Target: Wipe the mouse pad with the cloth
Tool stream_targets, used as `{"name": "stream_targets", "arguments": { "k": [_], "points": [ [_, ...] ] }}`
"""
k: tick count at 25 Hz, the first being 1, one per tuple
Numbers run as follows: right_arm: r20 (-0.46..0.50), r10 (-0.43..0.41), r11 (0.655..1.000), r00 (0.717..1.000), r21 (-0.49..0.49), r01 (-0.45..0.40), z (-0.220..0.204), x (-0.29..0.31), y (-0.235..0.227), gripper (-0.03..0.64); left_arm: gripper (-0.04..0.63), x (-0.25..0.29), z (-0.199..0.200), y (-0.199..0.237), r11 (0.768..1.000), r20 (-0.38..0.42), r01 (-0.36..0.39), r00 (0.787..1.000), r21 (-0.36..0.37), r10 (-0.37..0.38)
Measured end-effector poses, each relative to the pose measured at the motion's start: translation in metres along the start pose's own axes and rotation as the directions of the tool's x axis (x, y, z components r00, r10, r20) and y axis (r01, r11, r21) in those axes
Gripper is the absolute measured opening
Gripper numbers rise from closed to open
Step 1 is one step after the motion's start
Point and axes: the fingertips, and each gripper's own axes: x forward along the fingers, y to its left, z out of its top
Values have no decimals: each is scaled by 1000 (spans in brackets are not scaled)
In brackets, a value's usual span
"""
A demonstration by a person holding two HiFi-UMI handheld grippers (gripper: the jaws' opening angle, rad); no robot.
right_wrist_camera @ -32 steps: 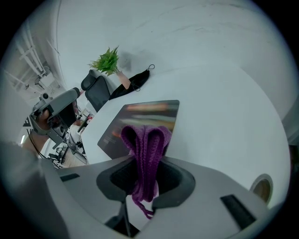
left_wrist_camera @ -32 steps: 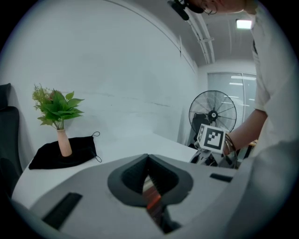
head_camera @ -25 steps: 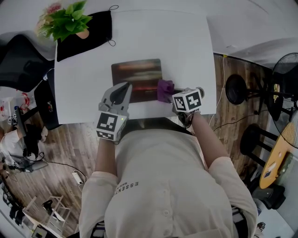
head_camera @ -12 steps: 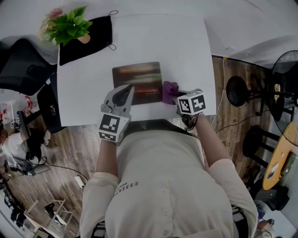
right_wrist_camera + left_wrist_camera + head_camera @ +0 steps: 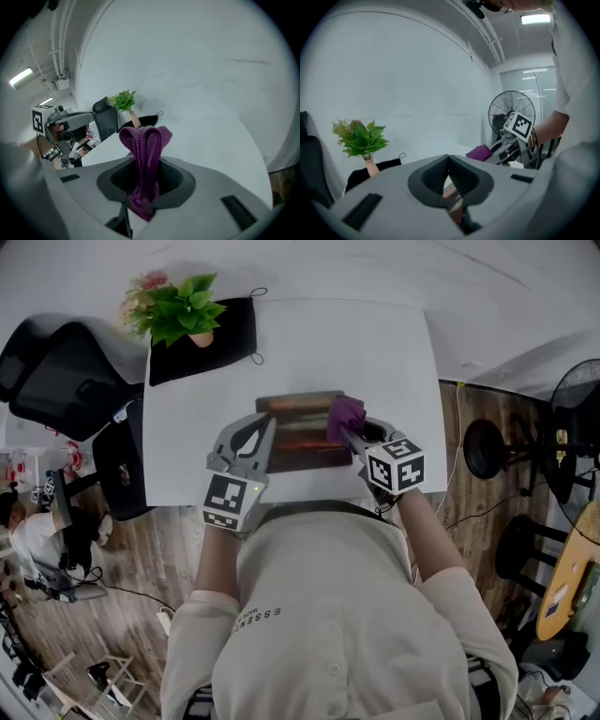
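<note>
The dark brown mouse pad (image 5: 298, 435) lies on the white table (image 5: 375, 352), close to its near edge. My right gripper (image 5: 354, 434) is shut on a folded purple cloth (image 5: 345, 414), which is over the pad's far right corner. In the right gripper view the cloth (image 5: 146, 150) stands up out of the closed jaws (image 5: 144, 180). My left gripper (image 5: 255, 430) is shut, its tips at the pad's left edge. In the left gripper view its jaws (image 5: 449, 161) meet at the tip, and a strip of brown pad shows below them.
A potted green plant (image 5: 178, 307) stands on a black cloth (image 5: 225, 345) at the table's far left corner. A black office chair (image 5: 56, 381) sits left of the table. A floor fan (image 5: 577, 399) and stools stand on the wooden floor at the right.
My right gripper has carried the purple cloth from the pad's right edge up to its far right corner. The left gripper has stayed at the pad's left edge. The head view has shifted.
</note>
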Motion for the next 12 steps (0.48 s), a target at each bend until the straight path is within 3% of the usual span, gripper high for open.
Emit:
{"name": "stream_targets", "arguments": {
  "k": [5, 12],
  "points": [
    [166, -7, 995, 986, -99, 23, 53, -7, 29, 106, 2, -19, 18, 25, 999, 27, -30, 999, 33, 30],
    [384, -32, 979, 923, -173, 106, 111, -24, 52, 106, 2, -37, 33, 57, 997, 66, -66, 996, 50, 63]
  ]
}}
